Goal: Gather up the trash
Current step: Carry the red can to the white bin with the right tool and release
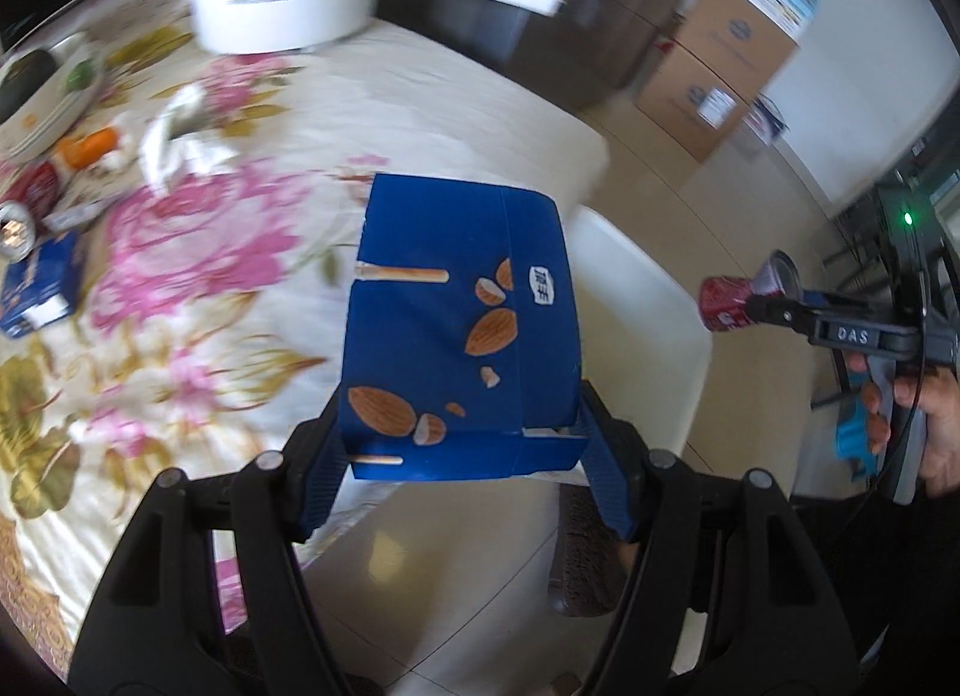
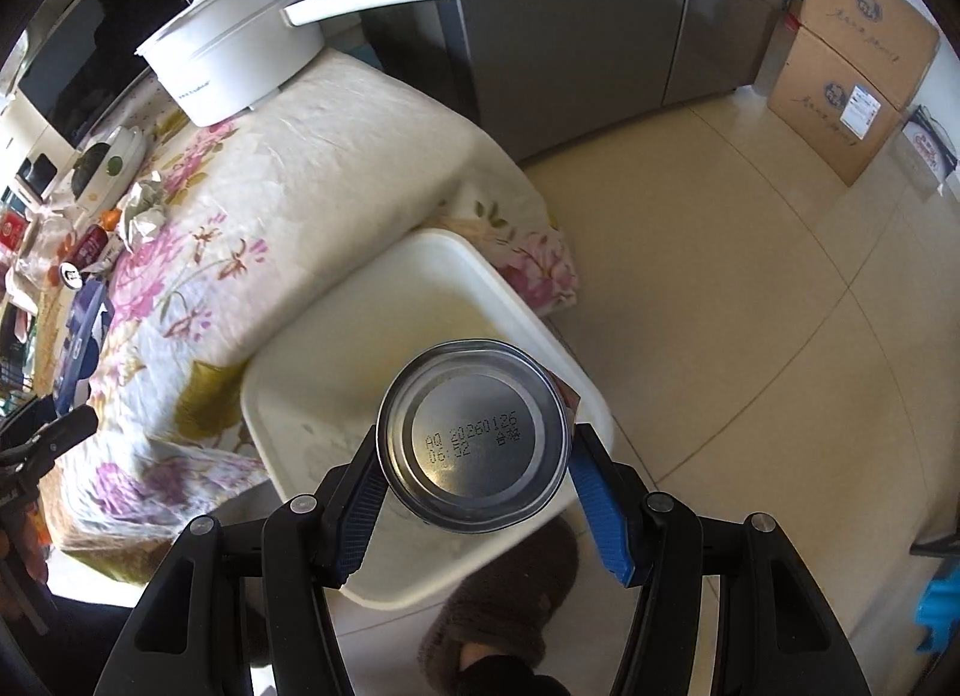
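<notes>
You hold trash in both grippers.
Left fingers (image 1: 459, 450) pinch the blue almond snack box (image 1: 459, 330); right fingers (image 2: 474, 483) pinch the soda can (image 2: 474, 453) above the white bin (image 2: 420, 288).

We see a table under a floral cloth (image 2: 336, 156), up-left of our right claw, bearing a white pot (image 2: 234, 57), plate (image 2: 120, 156), crumpled tissue (image 2: 141, 210) and blue box (image 2: 84, 330). A white bin (image 2: 288, 396) stands on the tiled floor (image 2: 750, 336) beneath that claw.
</notes>
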`<state>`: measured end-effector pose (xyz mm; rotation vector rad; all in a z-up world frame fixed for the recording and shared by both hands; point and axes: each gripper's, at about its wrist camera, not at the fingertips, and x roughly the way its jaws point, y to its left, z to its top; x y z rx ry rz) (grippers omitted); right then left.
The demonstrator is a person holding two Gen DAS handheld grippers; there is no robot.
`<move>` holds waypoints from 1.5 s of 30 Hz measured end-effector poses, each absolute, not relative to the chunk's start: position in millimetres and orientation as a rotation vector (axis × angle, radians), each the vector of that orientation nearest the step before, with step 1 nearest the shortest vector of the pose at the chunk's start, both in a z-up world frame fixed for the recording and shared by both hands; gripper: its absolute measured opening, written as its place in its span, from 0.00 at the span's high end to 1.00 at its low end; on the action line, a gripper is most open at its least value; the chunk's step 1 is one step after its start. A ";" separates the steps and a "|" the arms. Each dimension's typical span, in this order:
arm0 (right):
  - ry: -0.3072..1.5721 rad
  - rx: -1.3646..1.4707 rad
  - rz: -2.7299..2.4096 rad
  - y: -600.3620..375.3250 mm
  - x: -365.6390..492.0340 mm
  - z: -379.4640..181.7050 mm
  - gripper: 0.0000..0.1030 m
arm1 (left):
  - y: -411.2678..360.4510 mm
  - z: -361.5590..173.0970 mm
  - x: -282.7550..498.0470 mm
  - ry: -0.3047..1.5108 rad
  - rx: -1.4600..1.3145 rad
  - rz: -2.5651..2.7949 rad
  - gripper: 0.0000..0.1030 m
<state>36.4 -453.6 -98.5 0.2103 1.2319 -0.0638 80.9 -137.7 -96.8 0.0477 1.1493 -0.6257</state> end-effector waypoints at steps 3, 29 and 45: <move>1.235 0.224 -0.070 -462.2 30.8 -99.7 0.41 | -158.6 -100.2 76.9 1.152 0.079 -0.672 0.32; 1.277 0.212 -0.094 -483.1 13.8 -114.9 0.41 | -230.3 -135.5 68.6 1.118 0.273 -0.724 0.03; 1.331 0.142 -0.028 -441.7 39.4 -131.6 0.41 | -144.5 -100.0 82.3 1.115 0.185 -0.540 0.02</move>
